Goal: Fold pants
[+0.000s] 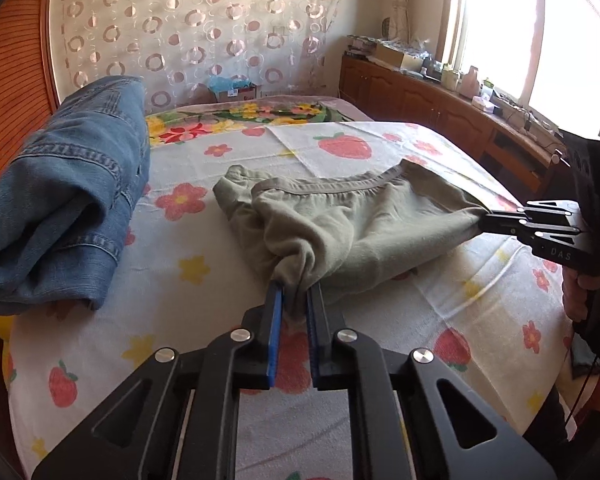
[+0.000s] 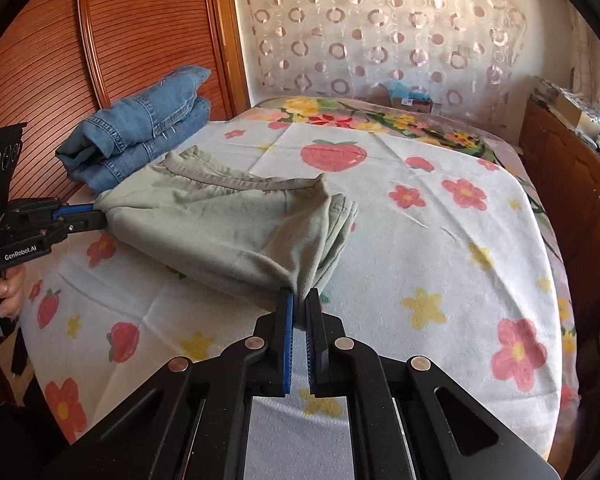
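Note:
Pale green pants [image 1: 360, 232] lie bunched on the bed, waistband toward the far side. My left gripper [image 1: 296, 292] is shut on a gathered corner of the cloth at its near left end. My right gripper [image 1: 485, 222] reaches in from the right and pinches the opposite corner. In the right wrist view the green pants [image 2: 220, 220] stretch between both tools: my right gripper [image 2: 300, 296] is shut on the near corner, and the left gripper [image 2: 100, 216] holds the far left corner. The fabric is pulled fairly taut between the two grips.
Folded blue jeans [image 1: 60, 208] sit on the left side of the bed against a wooden headboard [image 2: 60, 40]. A flower-and-strawberry sheet [image 1: 180, 280] covers the bed. A wooden cabinet [image 1: 440, 100] with clutter runs under the window at the right. A hand [image 2: 4, 292] grips the left tool.

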